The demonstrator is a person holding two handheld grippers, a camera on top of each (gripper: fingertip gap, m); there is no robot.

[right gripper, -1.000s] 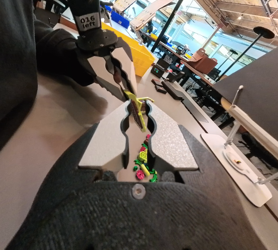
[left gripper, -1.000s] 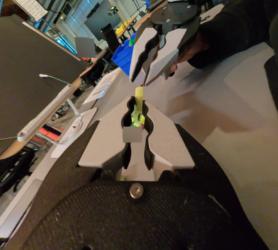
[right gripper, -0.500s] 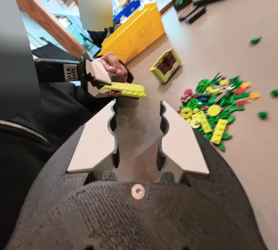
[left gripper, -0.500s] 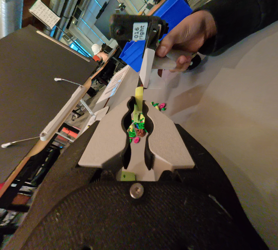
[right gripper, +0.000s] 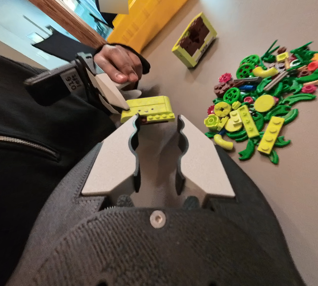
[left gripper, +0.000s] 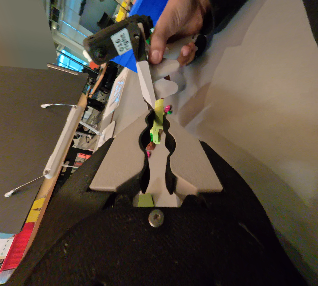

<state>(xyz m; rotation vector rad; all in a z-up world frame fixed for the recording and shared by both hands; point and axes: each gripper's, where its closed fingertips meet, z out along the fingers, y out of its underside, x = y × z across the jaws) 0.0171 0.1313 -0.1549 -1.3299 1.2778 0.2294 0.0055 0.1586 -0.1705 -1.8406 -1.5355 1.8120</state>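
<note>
My left gripper (left gripper: 159,114) is shut on a flat lime-green brick assembly (left gripper: 158,111) with brown bricks under it and holds it above the table. In the right wrist view the same assembly (right gripper: 148,108) sticks out sideways from the left gripper (right gripper: 123,109), which a hand holds. My right gripper (right gripper: 158,119) is open and empty, its fingertips on either side of the assembly's near edge. One of its fingers (left gripper: 146,80) shows just beyond the assembly in the left wrist view.
A pile of loose green, lime, pink and brown bricks (right gripper: 258,105) lies on the tan table (right gripper: 258,209) to the right. A lime box with brown bricks (right gripper: 194,40) stands beyond, before a yellow bin (right gripper: 154,8). A blue bin (left gripper: 151,2) and a black board (left gripper: 34,123) are on the left gripper's far side.
My right gripper has let go of the lime assembly and opened, then turned and closed in on its near edge. My left gripper has kept hold and rolled the assembly over.
</note>
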